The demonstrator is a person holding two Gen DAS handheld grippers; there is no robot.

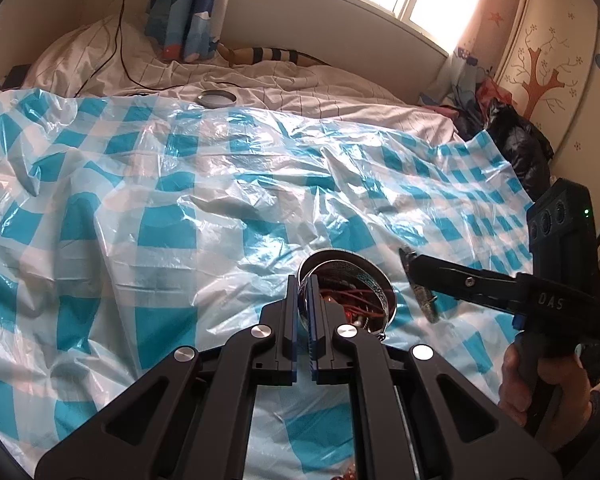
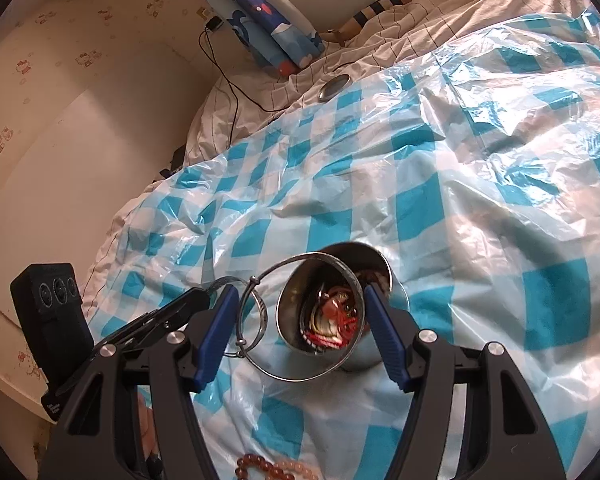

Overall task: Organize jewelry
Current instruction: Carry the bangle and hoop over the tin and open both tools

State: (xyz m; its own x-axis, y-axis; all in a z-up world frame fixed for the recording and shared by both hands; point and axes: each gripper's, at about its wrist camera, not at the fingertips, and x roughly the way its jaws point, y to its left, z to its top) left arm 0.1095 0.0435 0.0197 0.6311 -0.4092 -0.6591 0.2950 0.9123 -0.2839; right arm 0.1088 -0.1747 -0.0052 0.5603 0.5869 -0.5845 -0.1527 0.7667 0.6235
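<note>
My left gripper is shut on a thin silver bangle, whose loops hang in front of the mouth of a round metal tin. The tin lies tilted on the checked sheet with its mouth towards me, and red and gold jewelry lies inside. In the right wrist view the bangle rings the tin's rim, and the left gripper pinches it from the left. My right gripper is open with the tin between its blue pads; the left pad stands clear of the tin. From the left wrist view the right gripper reaches in just right of the tin.
A blue and white checked plastic sheet covers the bed. The tin's lid lies far back on the white duvet beside a black cable. Amber beads lie near the front edge. A hand holds the right gripper's handle.
</note>
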